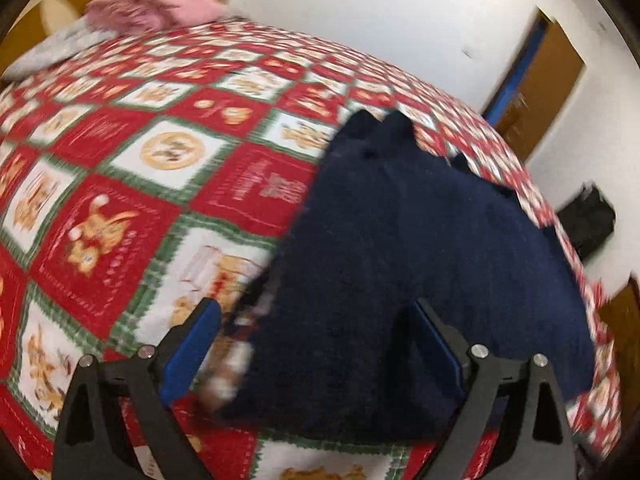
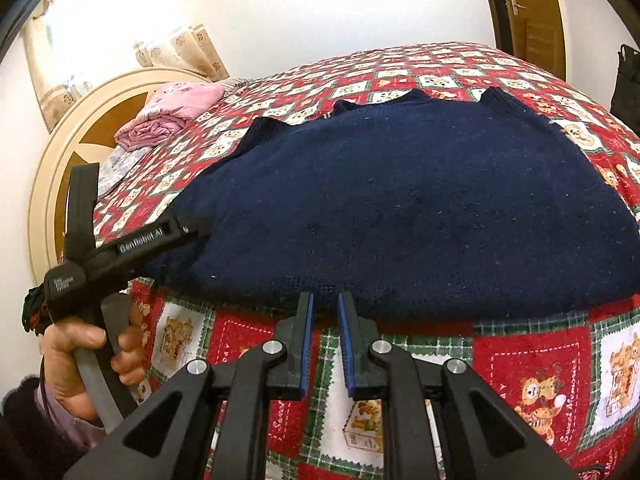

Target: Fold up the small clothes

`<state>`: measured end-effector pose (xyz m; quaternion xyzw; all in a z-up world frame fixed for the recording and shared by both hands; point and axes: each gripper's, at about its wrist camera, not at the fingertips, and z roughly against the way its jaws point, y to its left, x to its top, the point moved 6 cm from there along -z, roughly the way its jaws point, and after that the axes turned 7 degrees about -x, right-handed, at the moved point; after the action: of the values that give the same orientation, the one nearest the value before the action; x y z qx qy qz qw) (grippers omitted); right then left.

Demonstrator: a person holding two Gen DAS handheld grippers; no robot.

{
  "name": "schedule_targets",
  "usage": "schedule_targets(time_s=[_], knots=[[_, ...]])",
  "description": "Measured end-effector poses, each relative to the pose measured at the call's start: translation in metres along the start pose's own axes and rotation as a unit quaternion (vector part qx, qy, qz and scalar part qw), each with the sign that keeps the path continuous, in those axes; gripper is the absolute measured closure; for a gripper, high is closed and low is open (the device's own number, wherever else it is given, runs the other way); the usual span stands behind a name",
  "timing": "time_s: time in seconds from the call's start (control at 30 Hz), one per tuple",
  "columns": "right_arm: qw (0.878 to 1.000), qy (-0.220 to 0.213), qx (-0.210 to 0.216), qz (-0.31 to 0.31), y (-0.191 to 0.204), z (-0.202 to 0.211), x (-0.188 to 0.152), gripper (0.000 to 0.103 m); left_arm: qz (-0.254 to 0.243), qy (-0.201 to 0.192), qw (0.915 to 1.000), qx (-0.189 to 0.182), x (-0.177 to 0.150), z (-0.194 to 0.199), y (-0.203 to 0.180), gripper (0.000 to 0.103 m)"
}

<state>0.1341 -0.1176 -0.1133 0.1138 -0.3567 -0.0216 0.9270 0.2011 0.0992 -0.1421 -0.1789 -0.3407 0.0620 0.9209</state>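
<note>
A navy knit sweater (image 2: 400, 208) lies spread flat on the bed, its hem toward me. In the left wrist view the sweater (image 1: 420, 240) fills the right half. My left gripper (image 1: 316, 316) hangs open wide over its side edge, one blue pad above the bedspread, the other above the knit, neither pressing. From the right wrist view the left gripper (image 2: 142, 196) is held by a hand (image 2: 80, 360), one finger reaching the sweater's left edge. My right gripper (image 2: 325, 300) is shut, tips at the hem's middle, and I see no cloth caught between the pads.
A red, green and white teddy-bear bedspread (image 2: 520, 360) covers the bed. Folded pink clothes (image 2: 176, 108) lie by the round cream headboard (image 2: 52, 184) at the far left. A wooden door (image 2: 528, 12) and a black bag (image 2: 626, 80) stand beyond the bed's far right.
</note>
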Motion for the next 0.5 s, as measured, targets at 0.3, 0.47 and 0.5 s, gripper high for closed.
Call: schedule_targets(time_s=[0.3, 0.47, 0.5], knots=[[1.000, 0.003, 0.009, -0.016, -0.005, 0.001, -0.001, 0.090, 0.064, -0.001, 0.9972, -0.039, 0.004, 0.005, 0.012, 0.079], [0.999, -0.013, 0.007, -0.039, -0.022, 0.011, 0.004, 0.090, 0.096, 0.001, 0.9932, -0.067, 0.011, 0.012, 0.009, 0.087], [0.999, -0.017, 0.004, -0.043, -0.027, 0.014, 0.006, 0.090, 0.096, 0.000, 0.9929, -0.070, 0.014, 0.014, 0.006, 0.087]])
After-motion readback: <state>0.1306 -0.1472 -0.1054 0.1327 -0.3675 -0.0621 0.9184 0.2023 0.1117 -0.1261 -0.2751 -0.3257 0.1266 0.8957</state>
